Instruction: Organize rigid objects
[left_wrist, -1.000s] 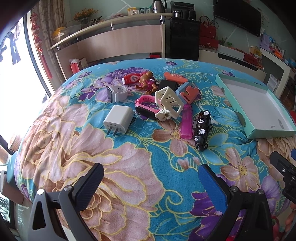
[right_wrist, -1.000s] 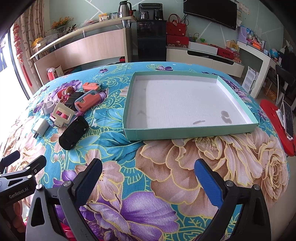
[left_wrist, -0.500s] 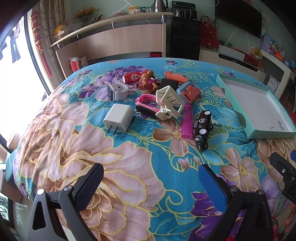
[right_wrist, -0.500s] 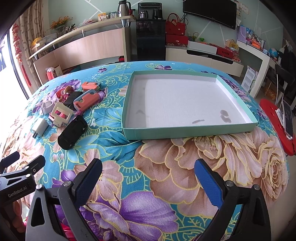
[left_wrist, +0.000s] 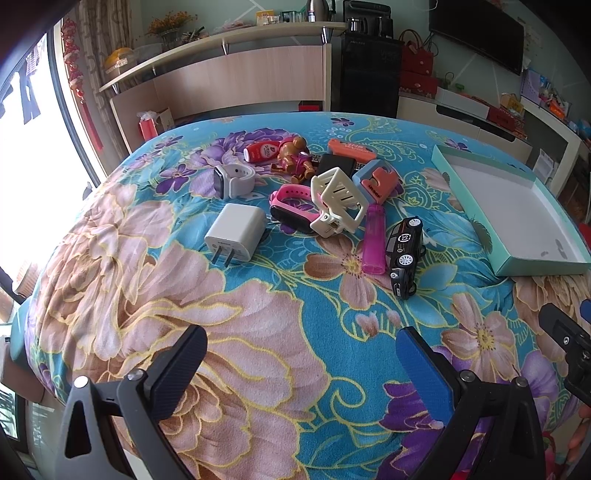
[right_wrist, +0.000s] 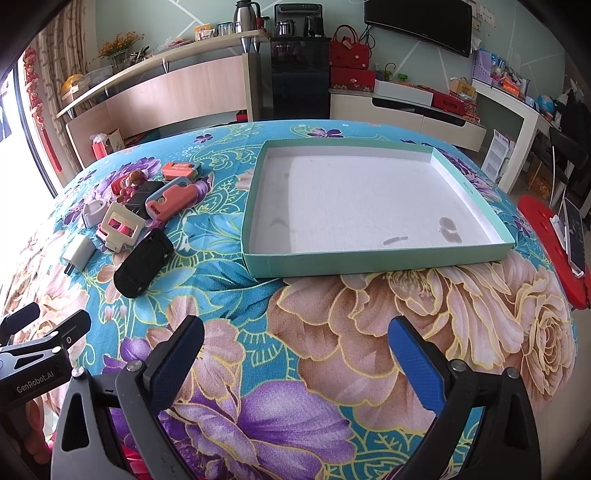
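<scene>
A heap of small rigid objects lies on the floral cloth: a white charger (left_wrist: 236, 232), a black toy car (left_wrist: 403, 251), a pink lighter (left_wrist: 373, 240), a cream plastic clip frame (left_wrist: 338, 201), a pink watch (left_wrist: 290, 206), a white watch (left_wrist: 232, 181), a bear figure (left_wrist: 295, 157) and orange cases (left_wrist: 376, 179). The teal tray (right_wrist: 376, 264) with a white floor sits to the right and holds nothing. My left gripper (left_wrist: 301, 362) is open and empty, short of the heap. My right gripper (right_wrist: 295, 354) is open and empty, short of the tray.
The heap also shows in the right wrist view, left of the tray, with the toy car (right_wrist: 144, 264) nearest. A red stool with a phone (right_wrist: 569, 247) stands off the table's right side. Shelves and cabinets line the far wall.
Both views have shifted only slightly; the heap sits a touch lower and nearer in the left wrist view. Nothing was grasped or moved.
</scene>
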